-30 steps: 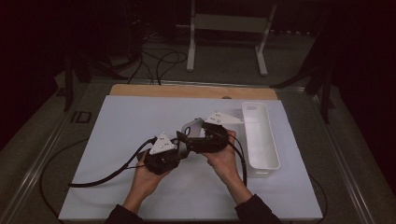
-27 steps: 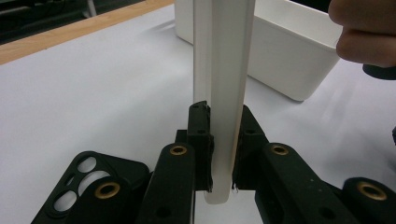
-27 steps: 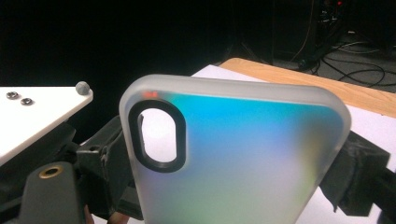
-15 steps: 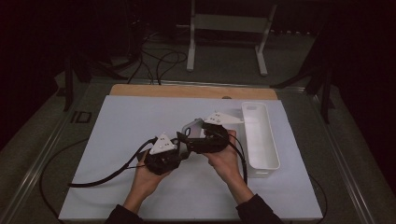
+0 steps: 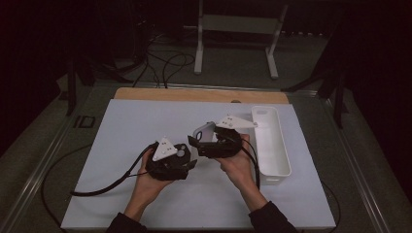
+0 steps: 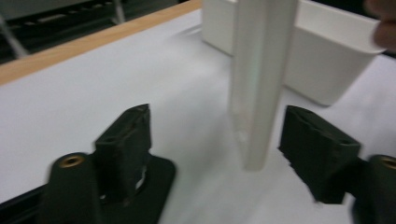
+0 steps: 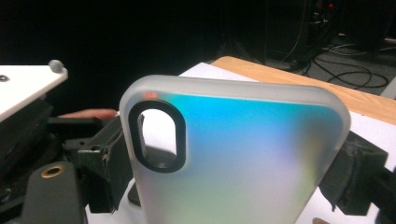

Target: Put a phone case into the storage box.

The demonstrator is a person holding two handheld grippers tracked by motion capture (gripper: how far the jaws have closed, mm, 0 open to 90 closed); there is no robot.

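A frosted phone case (image 7: 243,154) with an iridescent back and a black-ringed camera hole stands on edge between my right gripper (image 7: 232,175) jaws, which are shut on its two sides. In the high view the right gripper (image 5: 197,140) holds the case (image 5: 204,131) over the middle of the white mat. My left gripper (image 5: 192,164) faces it from the left. The left gripper (image 6: 218,127) has just been opening its jaws. The case's thin edge (image 6: 259,70) hangs between them, and neither pad touches it.
A long white bin (image 5: 272,141) stands at the right of the white mat (image 5: 145,121), close behind the case in the left gripper view (image 6: 327,60). A wooden strip (image 5: 194,94) runs along the mat's far edge. Cables trail off to the lower left.
Both hands stay where they were over the mat's middle. The left gripper's jaws look spread wider around the case's end than before.
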